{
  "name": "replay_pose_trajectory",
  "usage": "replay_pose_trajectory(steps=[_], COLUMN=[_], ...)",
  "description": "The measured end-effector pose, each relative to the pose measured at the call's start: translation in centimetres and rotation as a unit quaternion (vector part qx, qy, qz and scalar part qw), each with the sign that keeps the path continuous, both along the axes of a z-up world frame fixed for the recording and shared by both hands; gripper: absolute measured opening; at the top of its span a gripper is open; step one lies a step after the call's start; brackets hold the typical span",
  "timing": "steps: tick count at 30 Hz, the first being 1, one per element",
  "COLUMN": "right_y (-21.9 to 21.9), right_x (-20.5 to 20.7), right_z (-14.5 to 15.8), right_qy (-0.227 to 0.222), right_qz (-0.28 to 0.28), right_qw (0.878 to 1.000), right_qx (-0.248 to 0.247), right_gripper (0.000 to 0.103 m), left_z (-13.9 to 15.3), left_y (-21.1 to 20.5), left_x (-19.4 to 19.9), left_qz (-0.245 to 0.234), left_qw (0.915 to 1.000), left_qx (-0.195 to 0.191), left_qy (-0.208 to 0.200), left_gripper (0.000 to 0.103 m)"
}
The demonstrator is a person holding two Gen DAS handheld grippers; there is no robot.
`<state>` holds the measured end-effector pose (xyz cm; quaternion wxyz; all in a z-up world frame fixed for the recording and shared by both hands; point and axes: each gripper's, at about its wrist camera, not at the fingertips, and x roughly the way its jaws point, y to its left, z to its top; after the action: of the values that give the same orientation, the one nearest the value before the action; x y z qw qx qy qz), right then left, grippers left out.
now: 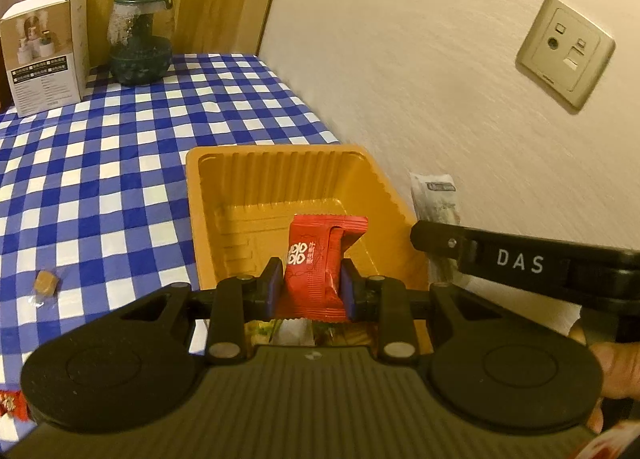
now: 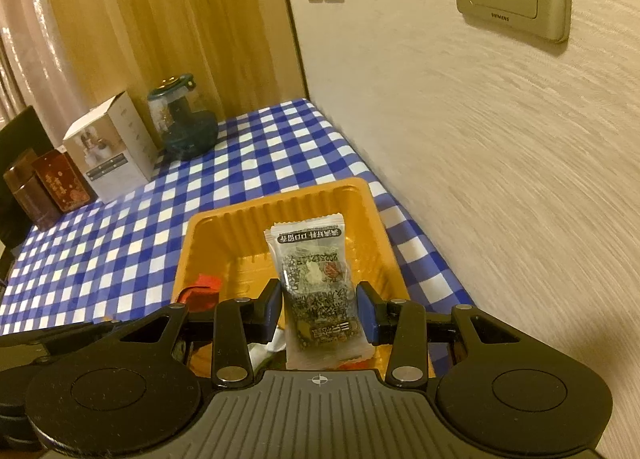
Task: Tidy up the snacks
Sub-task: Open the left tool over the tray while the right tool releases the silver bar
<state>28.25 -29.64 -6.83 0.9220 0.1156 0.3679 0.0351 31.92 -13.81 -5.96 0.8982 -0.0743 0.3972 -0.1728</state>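
Loose candy (image 1: 45,283): we see it lying on the checked tablecloth (image 1: 120,163), left of the tray.
Left gripper (image 1: 310,287): our pads pinch a red snack packet (image 1: 316,271) over the yellow tray (image 1: 280,163).
Right gripper (image 2: 322,309): our pads pinch a clear seaweed-style packet (image 2: 316,279) over the same tray, near the wall (image 2: 500,179).

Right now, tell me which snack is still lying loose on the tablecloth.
The small tan candy in clear wrap, left of the orange tray; the red packet and grey packet sit in jaws.
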Motion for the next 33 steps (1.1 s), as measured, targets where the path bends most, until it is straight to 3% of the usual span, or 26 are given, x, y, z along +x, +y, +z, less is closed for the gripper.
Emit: replay_pose_trajectory(steps=[11,14,33], right_y=[-0.7,-0.7,-0.1], right_x=[2.2,2.5,2.9], right_z=[-1.2,-1.3,-1.8], right_qy=[0.016,0.017,0.024], right_qz=[-0.007,-0.008,-0.006], right_qw=[1.0,1.0,0.999], right_qx=[0.009,0.013,0.025], right_gripper=[0.041,0.041,0.041], left_z=[-0.9,-1.2,-1.1], left_y=[-0.5,-0.6,2.3], left_x=[2.8,3.3,1.6], left_qz=[-0.003,-0.002,0.016], left_qw=[1.0,1.0,0.9998], left_qx=[0.002,0.002,0.011], left_qy=[-0.004,-0.009,-0.005], left_gripper=[0.027,0.042,0.043])
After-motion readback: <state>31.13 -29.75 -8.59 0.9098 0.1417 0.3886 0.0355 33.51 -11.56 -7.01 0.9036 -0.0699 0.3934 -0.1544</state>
